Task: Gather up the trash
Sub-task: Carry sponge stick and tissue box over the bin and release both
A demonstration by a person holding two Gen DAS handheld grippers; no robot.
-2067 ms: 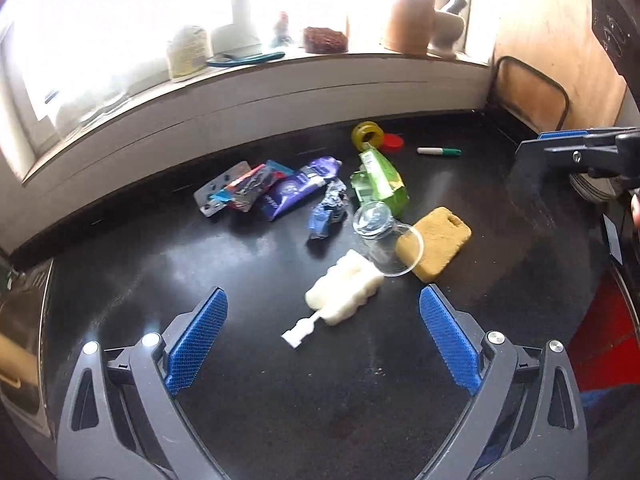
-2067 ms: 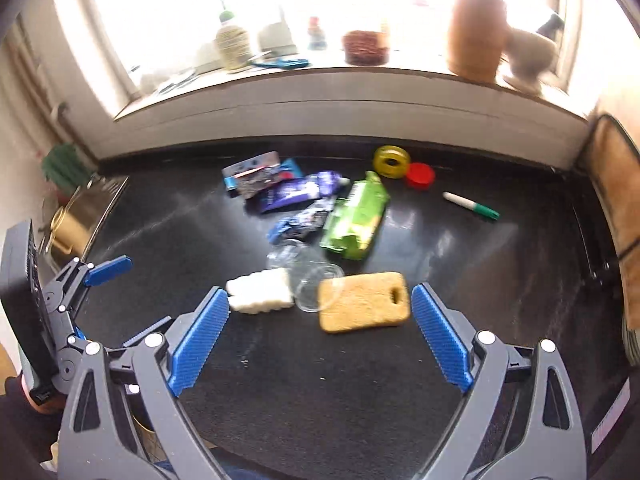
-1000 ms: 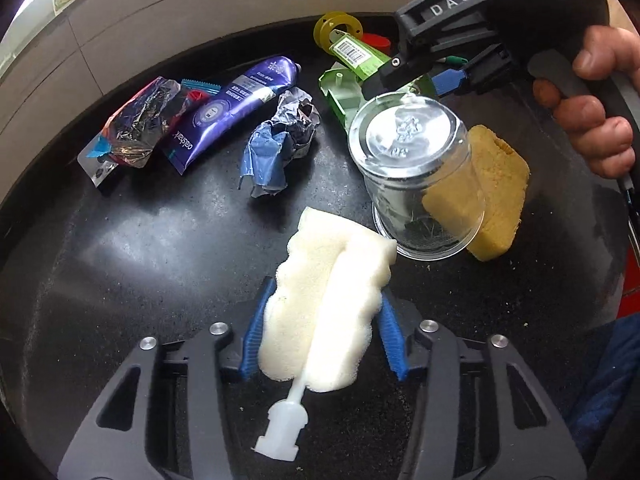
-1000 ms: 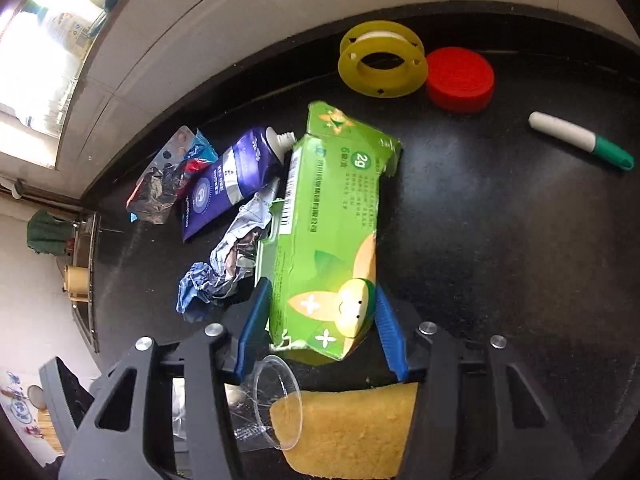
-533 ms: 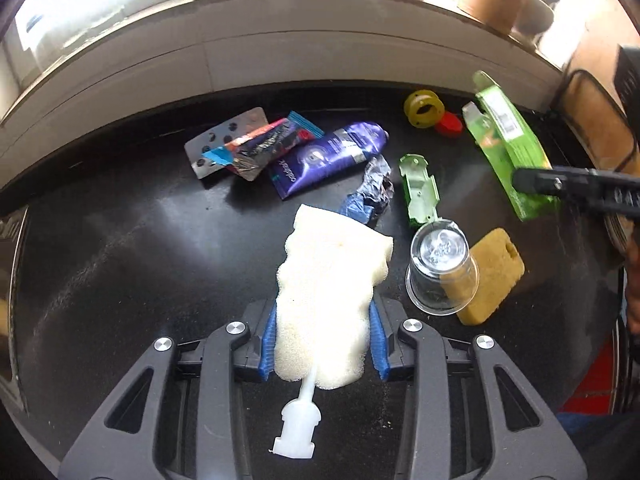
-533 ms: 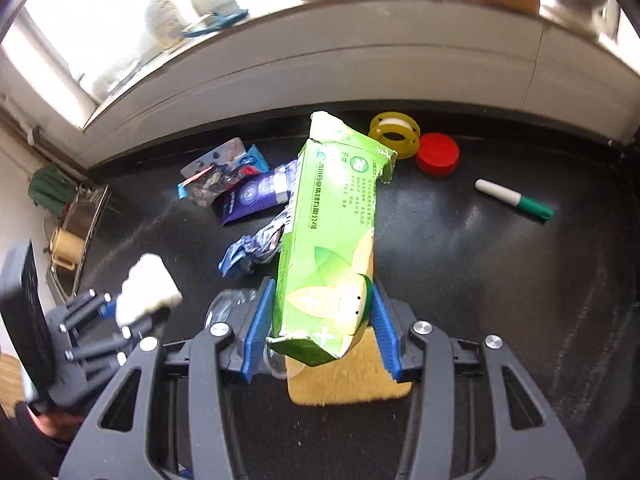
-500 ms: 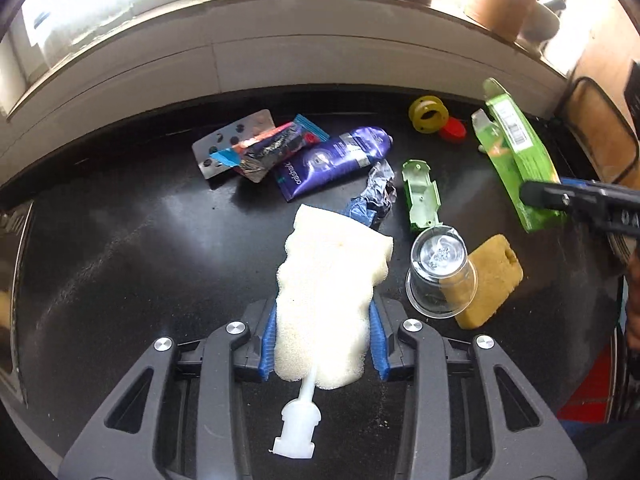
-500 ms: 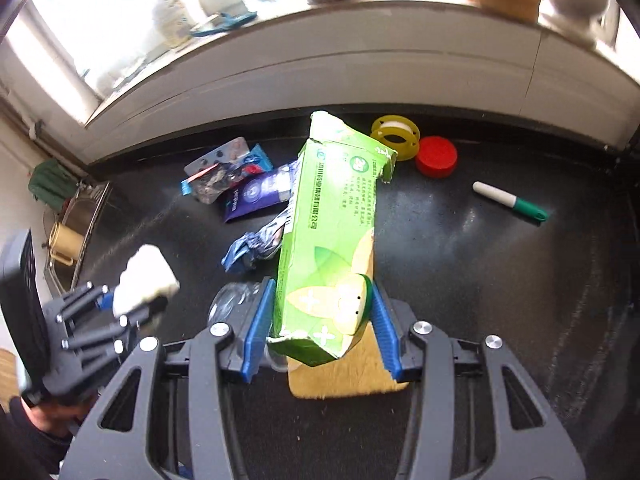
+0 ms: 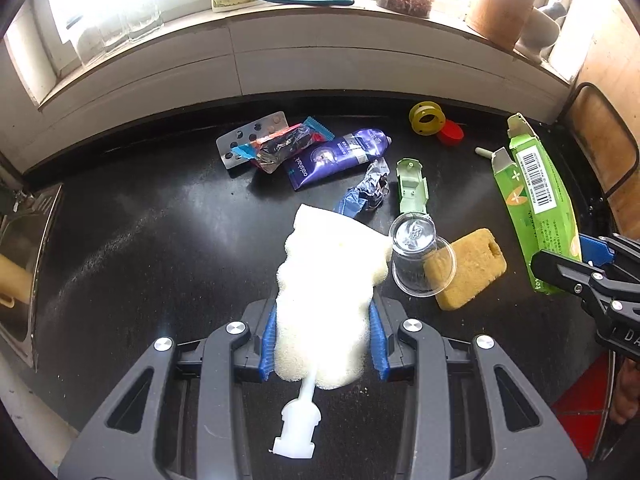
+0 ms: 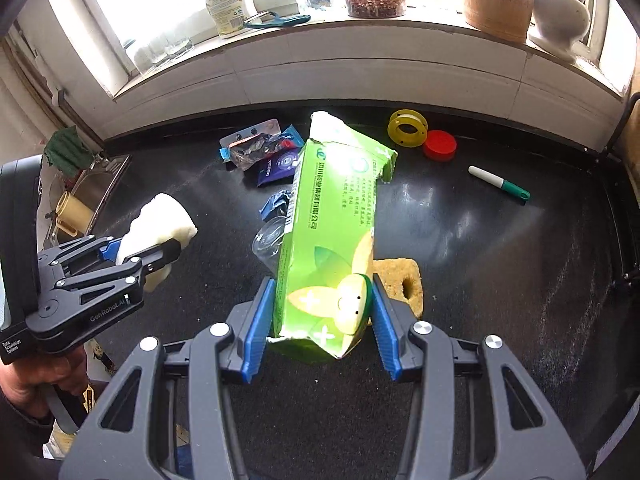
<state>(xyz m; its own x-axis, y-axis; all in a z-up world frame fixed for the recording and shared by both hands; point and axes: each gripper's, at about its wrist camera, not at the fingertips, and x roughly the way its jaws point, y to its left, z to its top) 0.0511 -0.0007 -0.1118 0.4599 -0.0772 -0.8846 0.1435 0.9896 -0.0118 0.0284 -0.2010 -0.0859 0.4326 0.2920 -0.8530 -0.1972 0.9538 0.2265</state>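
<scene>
My left gripper (image 9: 322, 336) is shut on a white foam brush head (image 9: 328, 288) with a plastic stub, held above the black counter (image 9: 140, 248). It also shows in the right wrist view (image 10: 160, 220). My right gripper (image 10: 320, 324) is shut on a green carton (image 10: 332, 240), lifted off the counter; the carton shows at the right of the left wrist view (image 9: 536, 204). On the counter lie a blister pack with a wrapper (image 9: 264, 144), a purple tube (image 9: 336, 160), crumpled foil (image 9: 366, 194), a green plastic piece (image 9: 412, 188) and a tipped clear cup (image 9: 420, 256).
A yellow sponge (image 9: 468, 268) lies beside the cup. A yellow tape reel (image 10: 407, 128), a red lid (image 10: 440, 145) and a green-capped marker (image 10: 500, 183) lie at the back right. A sink (image 9: 20, 272) is at the left. Jars and bottles stand on the windowsill (image 10: 320, 32).
Both grippers closed on their items and lifted them off the counter. Over the last half second they rose and drew back a little more.
</scene>
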